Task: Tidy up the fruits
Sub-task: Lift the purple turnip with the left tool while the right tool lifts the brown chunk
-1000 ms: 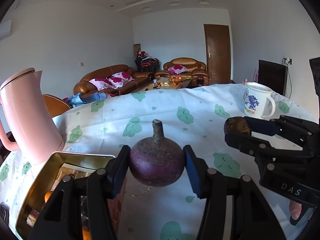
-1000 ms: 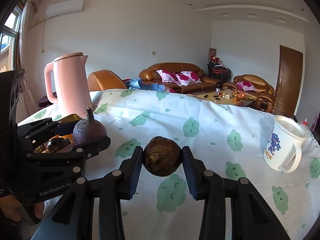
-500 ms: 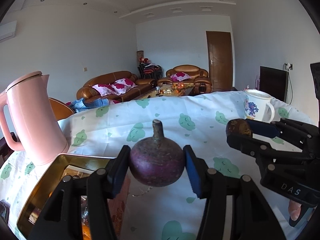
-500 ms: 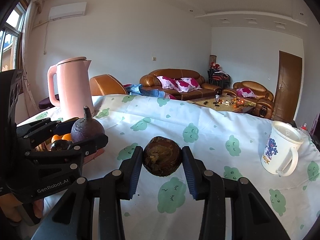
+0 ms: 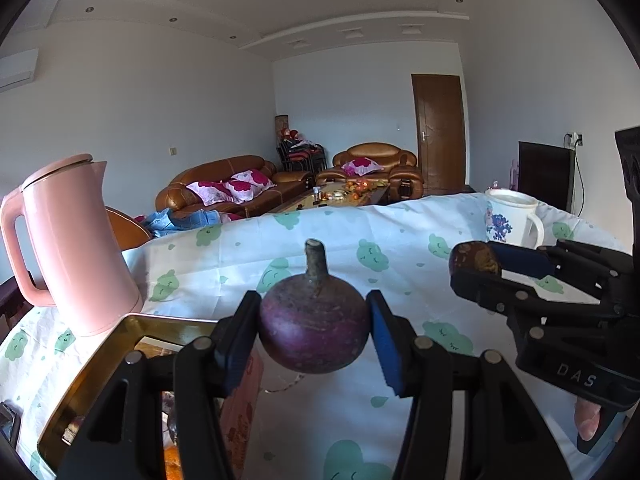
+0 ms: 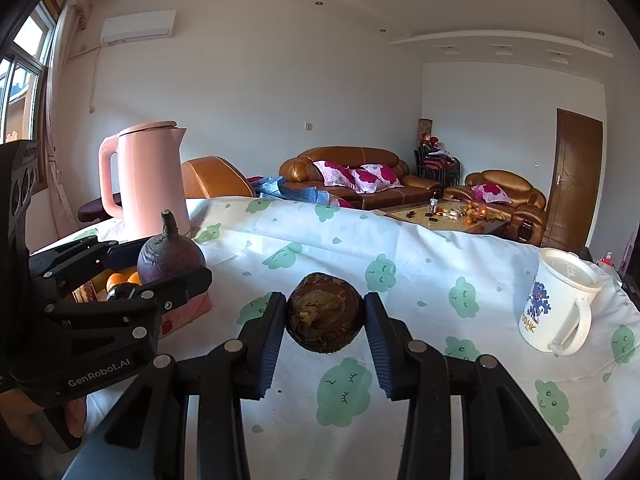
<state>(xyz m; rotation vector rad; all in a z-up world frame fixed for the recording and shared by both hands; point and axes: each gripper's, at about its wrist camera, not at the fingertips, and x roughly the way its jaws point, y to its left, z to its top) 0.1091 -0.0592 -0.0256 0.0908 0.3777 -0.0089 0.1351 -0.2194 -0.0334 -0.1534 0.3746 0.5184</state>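
Note:
My left gripper [image 5: 314, 338] is shut on a round purple fruit with a stem [image 5: 314, 332] and holds it above the table, just right of a gold tin box [image 5: 100, 356]. It also shows in the right wrist view [image 6: 170, 256], above the box with oranges [image 6: 120, 279] inside. My right gripper [image 6: 324, 326] is shut on a brown round fruit [image 6: 324, 322], held above the tablecloth. In the left wrist view that fruit [image 5: 474, 258] sits at the right.
A pink kettle [image 5: 68, 240] stands behind the box at the left. A white mug [image 6: 560, 306] stands at the right on the cloud-print tablecloth [image 6: 400, 272]. Sofas and a coffee table lie beyond the far edge.
Both grippers have risen and tilted upward with their fruits still held; more ceiling shows. The box now sits lower in both views.

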